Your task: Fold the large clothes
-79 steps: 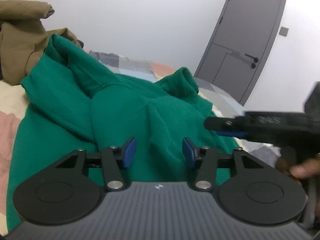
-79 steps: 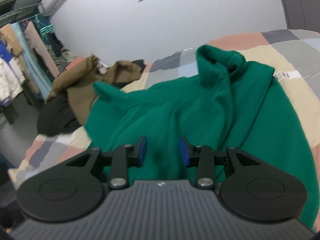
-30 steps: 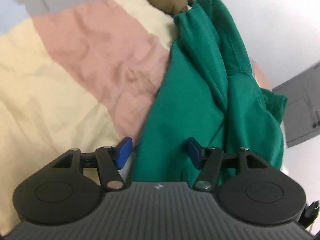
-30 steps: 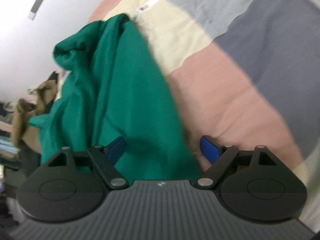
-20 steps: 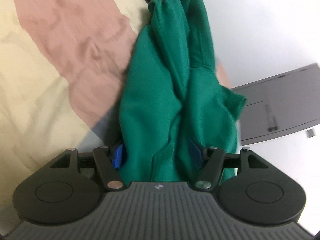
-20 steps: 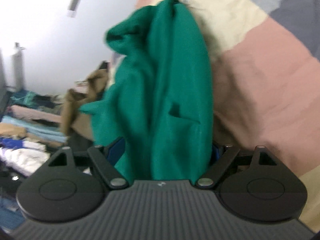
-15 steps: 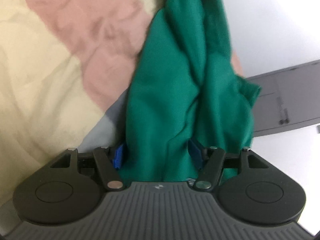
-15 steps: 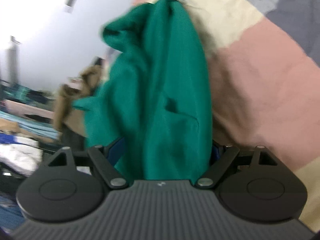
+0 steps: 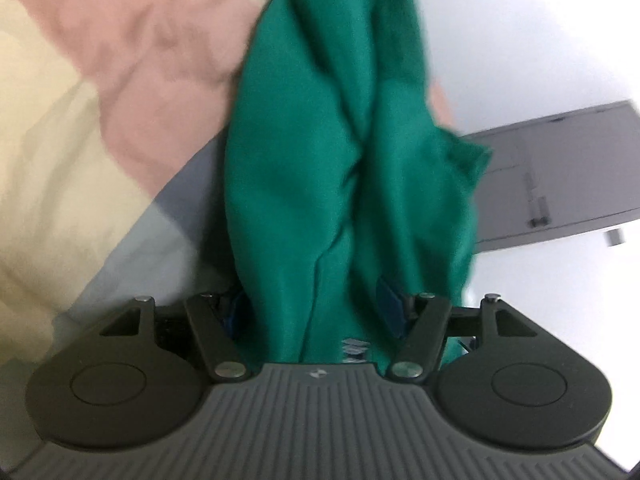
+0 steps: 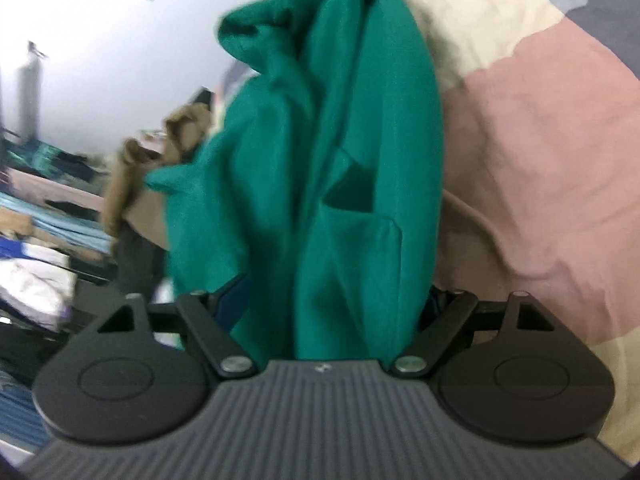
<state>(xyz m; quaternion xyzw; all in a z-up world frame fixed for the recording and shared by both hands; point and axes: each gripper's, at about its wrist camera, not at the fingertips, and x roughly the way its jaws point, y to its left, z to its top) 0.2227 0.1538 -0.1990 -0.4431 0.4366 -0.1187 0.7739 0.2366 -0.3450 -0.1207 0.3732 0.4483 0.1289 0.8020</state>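
A green hooded garment [image 9: 320,140] lies bunched lengthwise on the patchwork bed cover [image 9: 60,160]. In the left wrist view its near end fills the gap of my left gripper [image 9: 312,306]. The jaws stand apart, one blue pad hidden behind the cloth. In the right wrist view the other side of the green garment [image 10: 340,140], with a pocket opening showing, sits between the jaws of my right gripper [image 10: 332,302]. Those jaws are closing around the cloth, and both pads are mostly hidden by it.
The bed cover [image 10: 540,160] runs in pink, cream and grey blocks. A brown garment [image 10: 132,184] lies beyond the green one. Piled clothes [image 10: 32,272] fill the room's left side. A grey door [image 9: 560,184] stands in the white wall.
Both grippers have pushed onto the green garment's edges, so cloth now fills both gaps. The right jaws have narrowed a little. The left jaws keep their width.
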